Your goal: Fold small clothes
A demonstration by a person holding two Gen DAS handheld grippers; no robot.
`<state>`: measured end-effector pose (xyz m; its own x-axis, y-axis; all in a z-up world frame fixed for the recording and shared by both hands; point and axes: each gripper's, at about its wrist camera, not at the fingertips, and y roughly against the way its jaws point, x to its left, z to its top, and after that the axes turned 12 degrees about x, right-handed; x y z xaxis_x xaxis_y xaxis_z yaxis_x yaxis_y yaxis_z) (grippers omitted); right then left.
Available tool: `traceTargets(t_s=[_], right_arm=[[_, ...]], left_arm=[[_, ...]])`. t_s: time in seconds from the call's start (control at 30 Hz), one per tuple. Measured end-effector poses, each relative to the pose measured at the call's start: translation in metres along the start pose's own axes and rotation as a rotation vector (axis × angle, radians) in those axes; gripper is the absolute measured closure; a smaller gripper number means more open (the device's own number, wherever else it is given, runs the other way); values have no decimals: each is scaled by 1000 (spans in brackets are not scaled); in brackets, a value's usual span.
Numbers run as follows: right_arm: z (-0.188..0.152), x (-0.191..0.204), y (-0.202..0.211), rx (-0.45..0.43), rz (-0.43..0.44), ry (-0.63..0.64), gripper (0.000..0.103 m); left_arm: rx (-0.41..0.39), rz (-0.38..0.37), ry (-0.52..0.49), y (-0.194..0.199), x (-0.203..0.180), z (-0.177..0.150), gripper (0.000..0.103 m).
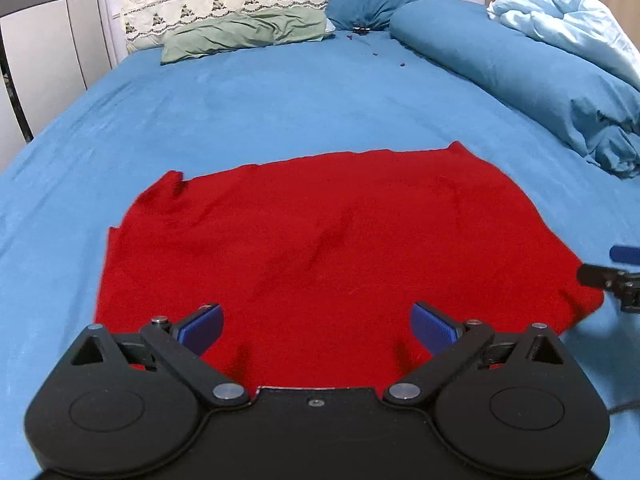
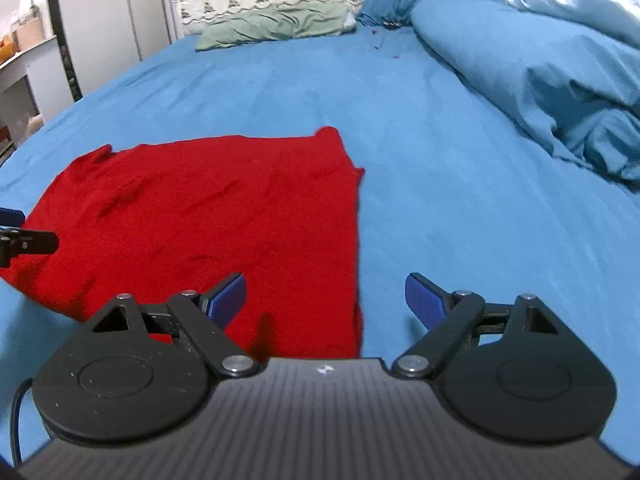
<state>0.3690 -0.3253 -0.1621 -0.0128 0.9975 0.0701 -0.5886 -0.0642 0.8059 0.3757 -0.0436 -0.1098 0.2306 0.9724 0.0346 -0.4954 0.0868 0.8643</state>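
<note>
Blue bedsheet point(image 1: 280, 92) fills both views; rolled blue duvet point(image 1: 520, 80) at upper right, green pillow point(image 1: 244, 36) at top centre. Red garment point(image 1: 320, 240) is spread roughly flat at mid-frame in the left wrist view and at centre-left in the right wrist view, a few creases seen, no fold made yet. Left gripper point(image 1: 318, 326) is held over the garment's near edge, jaws wide, nothing gripped. Right gripper point(image 2: 325, 298) straddles the garment's right edge at lower centre, jaws wide, empty. Step judged: pre-grasp, first fold. Next: near hem to be pinched at both points, then lifted evenly and carried toward the far edge.
</note>
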Motion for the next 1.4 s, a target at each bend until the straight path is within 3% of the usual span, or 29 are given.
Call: traceTargets(t_s=[0.2,0.37,0.47,0.53,0.6,0.73,0.77,0.97,1.1,1.2,1.3,1.4], right_arm=[[10,-13,-27,46,33,-87,2],[7,-3,-49,111,23,-66,8],[3,2,-53,97,10,-50,9],[1,4,-51,90,16,-35,18],[-1,6,-49,88,45,-10,34],[-1,12,-45,97,63,24,53],[-1,13,-43,99,71,19,64],[13,15,-41,160,81,-114,76],[29,1,-30,165,186,-296,78],[56,6,-10,116,281,-377,78],[92,43,16,46,362,-310,78],[123,110,31,12,488,-170,79]], left_arm=[[61,0,41,-26,-13,17,1],[90,30,38,-41,-17,18,1],[112,38,42,-50,-18,17,2],[121,32,51,-53,-17,15,1],[129,29,59,-56,-18,15,1],[152,33,67,-64,-18,16,0],[162,34,66,-67,-17,18,0],[237,64,56,-80,-21,29,0],[282,41,79,-81,-16,39,0],[226,-49,83,-62,8,37,0],[168,-43,128,-32,54,27,0],[111,-23,166,-3,104,7,0]])
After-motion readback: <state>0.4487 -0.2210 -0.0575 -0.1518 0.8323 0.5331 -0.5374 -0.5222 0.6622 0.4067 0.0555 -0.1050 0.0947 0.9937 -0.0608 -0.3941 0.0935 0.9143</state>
